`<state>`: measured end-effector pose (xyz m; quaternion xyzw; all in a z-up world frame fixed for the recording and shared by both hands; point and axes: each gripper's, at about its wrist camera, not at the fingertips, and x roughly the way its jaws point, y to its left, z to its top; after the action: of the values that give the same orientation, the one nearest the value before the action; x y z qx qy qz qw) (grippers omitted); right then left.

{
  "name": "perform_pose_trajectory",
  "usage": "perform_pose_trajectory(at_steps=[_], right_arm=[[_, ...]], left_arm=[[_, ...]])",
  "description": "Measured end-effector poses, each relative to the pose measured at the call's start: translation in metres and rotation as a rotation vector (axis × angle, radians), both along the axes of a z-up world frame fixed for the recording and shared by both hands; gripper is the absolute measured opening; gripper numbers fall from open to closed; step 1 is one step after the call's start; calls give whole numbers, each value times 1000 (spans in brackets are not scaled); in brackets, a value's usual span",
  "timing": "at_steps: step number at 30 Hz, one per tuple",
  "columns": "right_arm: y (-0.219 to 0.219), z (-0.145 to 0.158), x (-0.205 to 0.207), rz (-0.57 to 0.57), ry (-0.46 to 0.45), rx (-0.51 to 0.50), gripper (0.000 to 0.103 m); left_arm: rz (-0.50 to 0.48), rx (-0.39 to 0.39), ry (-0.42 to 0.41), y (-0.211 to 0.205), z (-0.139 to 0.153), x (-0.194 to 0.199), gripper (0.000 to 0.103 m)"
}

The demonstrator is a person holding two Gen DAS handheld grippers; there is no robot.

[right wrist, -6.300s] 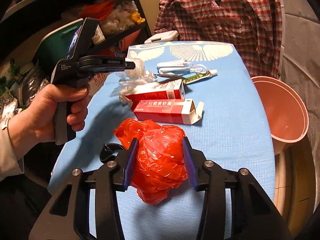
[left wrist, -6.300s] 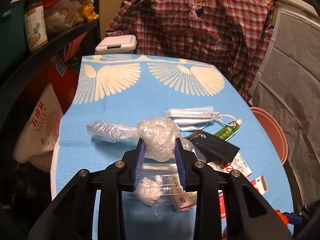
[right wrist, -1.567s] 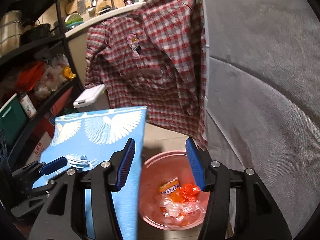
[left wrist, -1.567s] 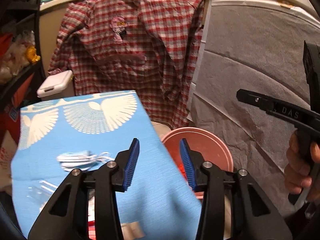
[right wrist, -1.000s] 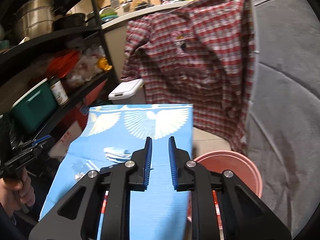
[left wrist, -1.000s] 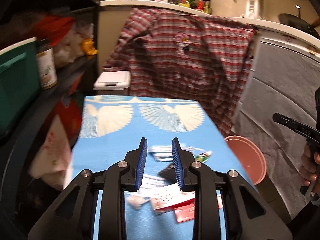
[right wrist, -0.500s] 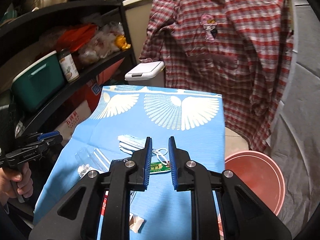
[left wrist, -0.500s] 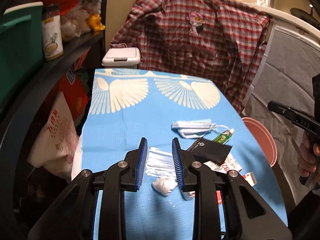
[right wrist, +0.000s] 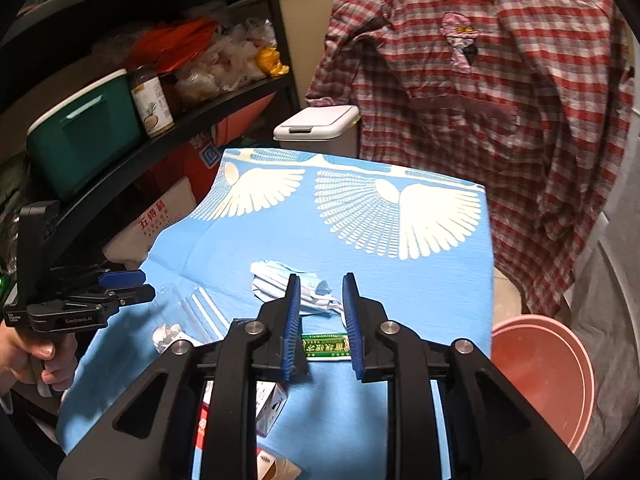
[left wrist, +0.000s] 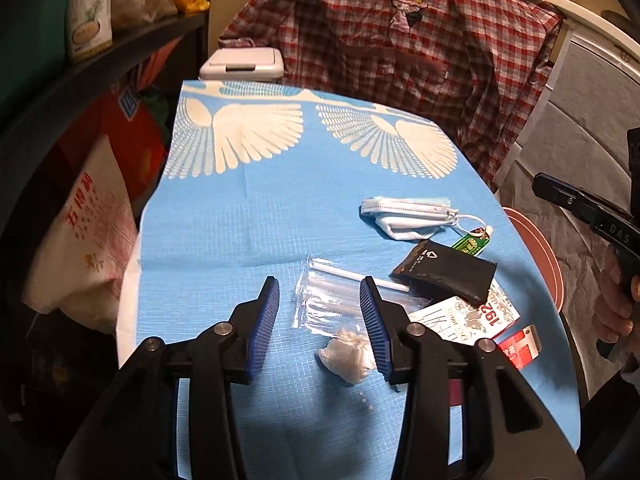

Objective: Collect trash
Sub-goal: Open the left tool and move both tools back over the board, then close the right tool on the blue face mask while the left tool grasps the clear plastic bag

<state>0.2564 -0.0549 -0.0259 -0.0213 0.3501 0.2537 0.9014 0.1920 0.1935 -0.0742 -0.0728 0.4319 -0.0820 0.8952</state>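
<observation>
Trash lies on a blue cloth with white wings (left wrist: pixel 256 208). My left gripper (left wrist: pixel 320 320) is open and empty above a clear plastic bag (left wrist: pixel 332 296) and a crumpled white tissue (left wrist: pixel 348 358). Further right lie a face mask (left wrist: pixel 408 216), a black pouch (left wrist: pixel 448 274), a green tube (left wrist: pixel 472 244) and red-and-white cartons (left wrist: pixel 472 316). My right gripper (right wrist: pixel 320 316) is open and empty, above the mask (right wrist: pixel 308 284) and the green tube (right wrist: pixel 326 346). The pink bin (right wrist: pixel 540 376) stands on the floor at the right.
A plaid shirt (left wrist: pixel 400 48) hangs behind the table. A white lidded bin (right wrist: pixel 316 124) stands at the far end. Black shelves (right wrist: pixel 140 128) with a green box and jars run along the left. Sacks (left wrist: pixel 80 240) lean beside the table.
Both grippers dropped their trash in the pink bin, swung back over the table and came lower. In the last half second both jaws opened wider.
</observation>
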Motion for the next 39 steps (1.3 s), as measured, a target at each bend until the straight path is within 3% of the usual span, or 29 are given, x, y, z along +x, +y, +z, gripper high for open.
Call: perform_pose_trajectory(at_steps=[7,20,24,27,28,32,39], right_arm=[[22,-22,20,58,28,-14,43],[55,-61,61,137,93,-63,50],[59,-70,65,163,116,-77,50],[62,-70,61,182,110,-88,37],[63,-69,60,191,112,-91,28],[65,-67,56,207,113,-96,5],[59,-43,44,181,54,-73,2]], left_arm=[[-8,-24,41,4,-13,6,42],[-45,-64,63,4,-20,8,40],[-67,-52,66,-2,-21,9,27],[-75,-43,57,-3,-20,10,10],[-75,-42,54,-3,-18,10,5],[-61,-37,26,1,-10,8,0],[-43,-42,-16,5,5,4,0]])
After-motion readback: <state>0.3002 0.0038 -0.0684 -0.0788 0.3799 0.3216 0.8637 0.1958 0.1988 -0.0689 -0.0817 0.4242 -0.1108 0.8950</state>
